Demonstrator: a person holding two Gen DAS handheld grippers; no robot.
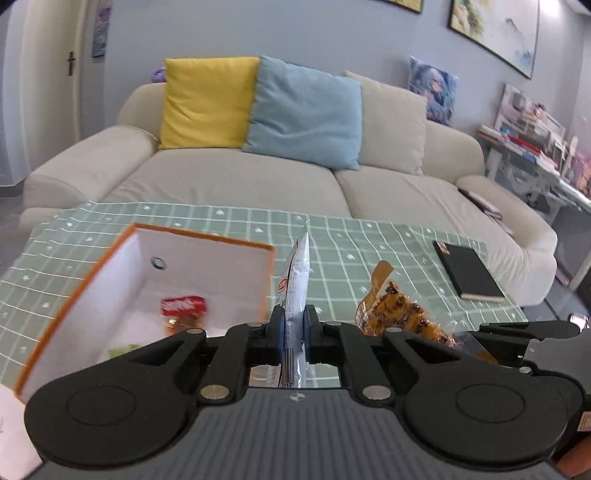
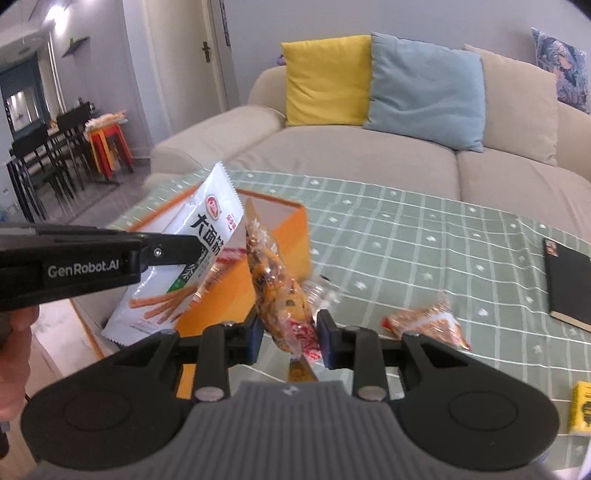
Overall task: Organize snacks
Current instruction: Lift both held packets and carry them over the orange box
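White snack packet (image 2: 207, 236) with orange sticks printed, pinched edge-on, upright, beside the orange-rimmed white-lined box (image 1: 207, 240). Clear orange snack bag (image 2: 280, 295) hanging clamped. Red packet (image 1: 183, 306) inside box; another clear packet (image 2: 428, 325) flat on tablecloth.

The tablecloth (image 1: 369, 236) is green with a white grid; the box (image 1: 85, 280) is orange outside, white inside.

Soft, even daylight fills both views, with no hard shadows. A lamp (image 2: 51, 13) glares at the right view's top left corner. The box (image 1: 110, 266) smears with motion blur. Fisheye bending curves the tabletop (image 1: 369, 236) edges; frame corners go dark.
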